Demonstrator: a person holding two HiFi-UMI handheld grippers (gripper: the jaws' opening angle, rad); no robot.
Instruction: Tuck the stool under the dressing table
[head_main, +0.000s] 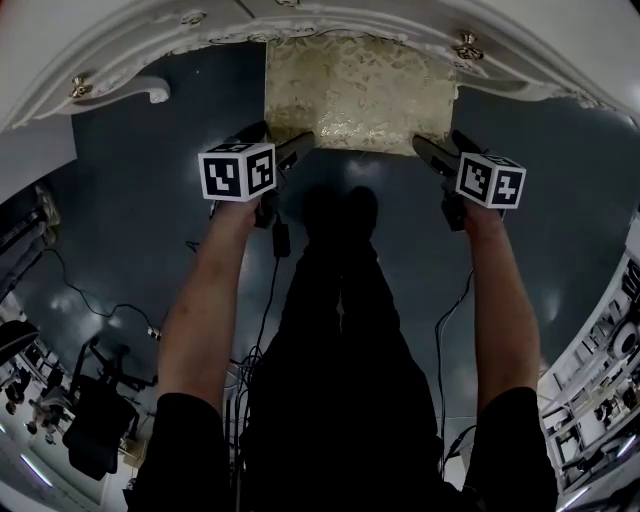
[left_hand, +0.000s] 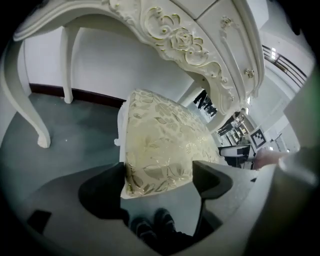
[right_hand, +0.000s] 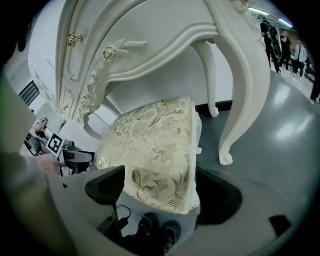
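The near corners of the stool are straddled by the closing left tongs and the wide right tongs, with the dressing table lying straight beyond.

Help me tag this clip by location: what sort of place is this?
Likely a lab or studio, not a bedroom: an ornate white dressing table and gold-patterned stool stand on a glossy grey floor, with cables and equipment racks around the edges.

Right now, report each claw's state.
Left claw: closing round the stool's near corner; contact cannot be told.
Right claw: jaws either side of the stool's other corner; grip cannot be told.
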